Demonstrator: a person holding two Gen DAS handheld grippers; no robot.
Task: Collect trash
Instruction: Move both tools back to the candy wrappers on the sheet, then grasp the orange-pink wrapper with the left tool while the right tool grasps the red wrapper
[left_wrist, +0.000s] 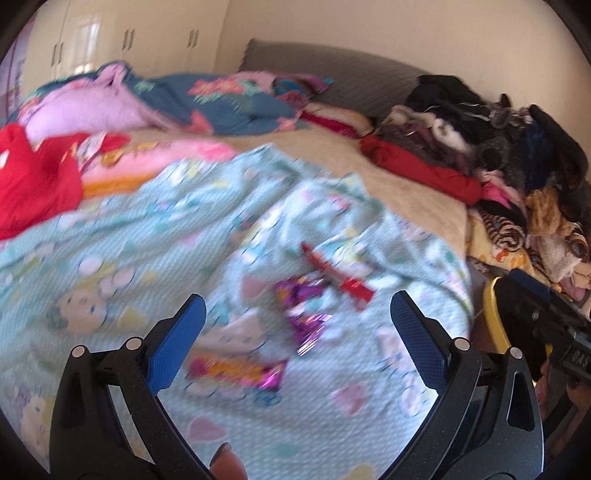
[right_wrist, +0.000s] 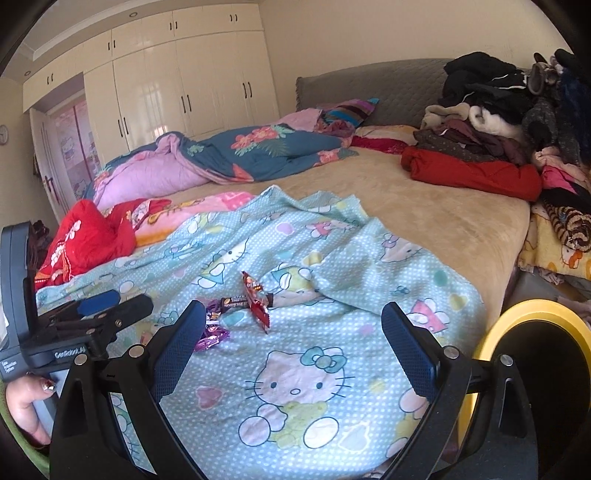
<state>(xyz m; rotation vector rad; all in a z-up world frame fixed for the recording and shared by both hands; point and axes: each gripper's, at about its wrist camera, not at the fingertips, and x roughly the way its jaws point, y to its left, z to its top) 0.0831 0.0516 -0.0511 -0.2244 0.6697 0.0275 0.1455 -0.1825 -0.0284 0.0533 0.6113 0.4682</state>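
Both my claws released above wrappers on the bed.
Only the right view shows the yellow-rimmed bin (right_wrist: 517, 314) whole; my left claw (left_wrist: 295, 332) and right claw (right_wrist: 291, 339) hover over the red wrapper (right_wrist: 255, 299).

Wrappers (right_wrist: 240, 306): scattered on the printed sheet (right_wrist: 295, 369), ahead of the right gripper (right_wrist: 293, 334), toward its left finger.
Left gripper (left_wrist: 297, 325): held over the same sheet, a crinkled wrapper (left_wrist: 303, 314) seen between its fingers, a long wrapper (left_wrist: 336, 277) just beyond.
Bin (right_wrist: 532, 369): found right of the right gripper, beside the bed (right_wrist: 443, 221).
Clothes pile (right_wrist: 498, 122): stacked far ahead, to the right.
Quilt (right_wrist: 221, 155): spread far ahead, to the left.
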